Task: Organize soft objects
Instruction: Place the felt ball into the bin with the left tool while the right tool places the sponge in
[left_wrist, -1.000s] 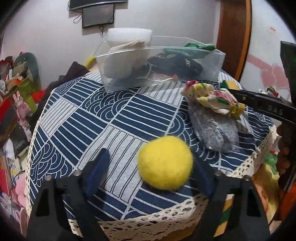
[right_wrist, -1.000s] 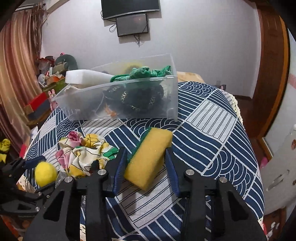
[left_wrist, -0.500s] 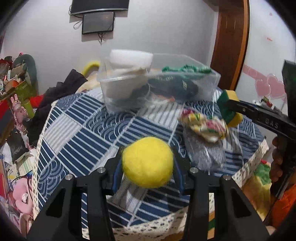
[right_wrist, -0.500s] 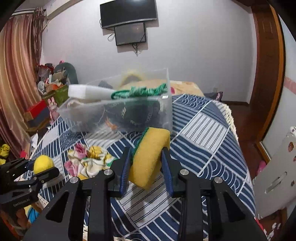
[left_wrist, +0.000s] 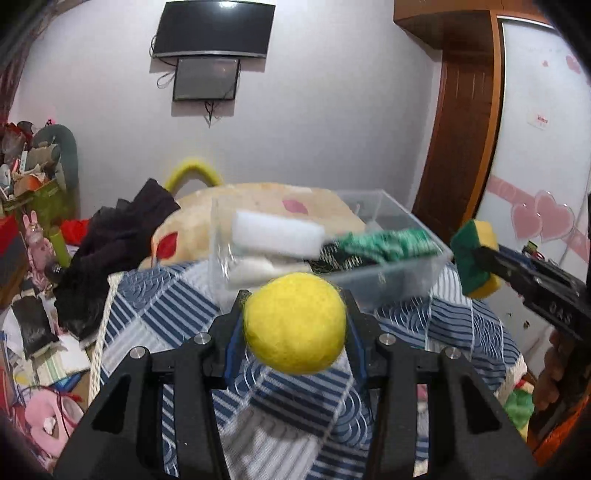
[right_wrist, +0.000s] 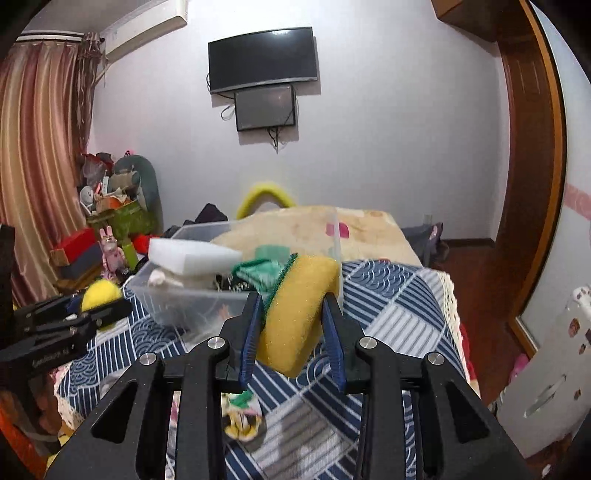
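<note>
Bin (left_wrist: 424, 273) holds white foam (left_wrist: 277, 236) and green cloth (left_wrist: 384, 243); left tongs (left_wrist: 294, 325) clamp yellow ball (left_wrist: 294, 325), right tongs (right_wrist: 291, 325) clamp sponge (right_wrist: 295, 314).

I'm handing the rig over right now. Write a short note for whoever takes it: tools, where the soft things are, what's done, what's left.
Left tool: shut on the yellow felt ball, held above the table just short of the clear bin.
Right tool: shut on the yellow-green sponge, also lifted, near the bin's right end.
Done: white foam block, green cloth and dark items already lie in the bin.
Left: drop the ball and sponge in, then fetch the floral cloth lying on the tablecloth.
</note>
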